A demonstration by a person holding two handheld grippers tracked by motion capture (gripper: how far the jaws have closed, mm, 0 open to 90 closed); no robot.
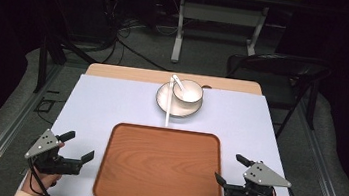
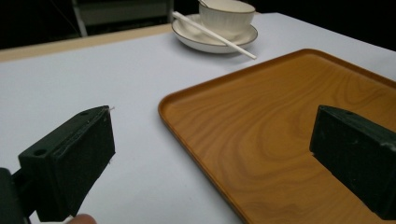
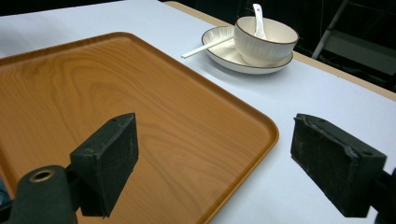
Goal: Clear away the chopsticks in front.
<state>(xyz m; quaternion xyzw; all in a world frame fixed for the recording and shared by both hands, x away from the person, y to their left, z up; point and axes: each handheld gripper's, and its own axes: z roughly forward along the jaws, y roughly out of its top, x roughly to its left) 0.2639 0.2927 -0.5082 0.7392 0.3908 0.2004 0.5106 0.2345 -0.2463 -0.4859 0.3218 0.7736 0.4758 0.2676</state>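
Resting at the near centre of the counter: wooden tray, bare, flanked by both tongs. Left tongs just beside the tray's left edge, jaws spread wide, nothing between them; in the left gripper view one jaw over the counter, the other over the tray's near corner. Right tongs just beside the right edge, likewise wide and empty; in the right gripper view the tray rim lying between the jaws.

Beyond the tray's far edge, apart from it: white plate carrying a white bowl, a white spoon standing in the bowl, handle up. Single white chopstick lying across the plate, its near end reaching toward the tray's far rim; contact with the rim cannot be told.

Judged step: reaching forward for the tableware, presumably to bring it onto the tray. Advised: approaching over the tray without dragging on it; gripping the plate by opposite rim edges, keeping it level so that bowl and spoon stay put. Loose chopstick likely to roll off if the plate tilts; better lifted separately, pinched near mid-length. Folding chair standing behind the counter, well apart.
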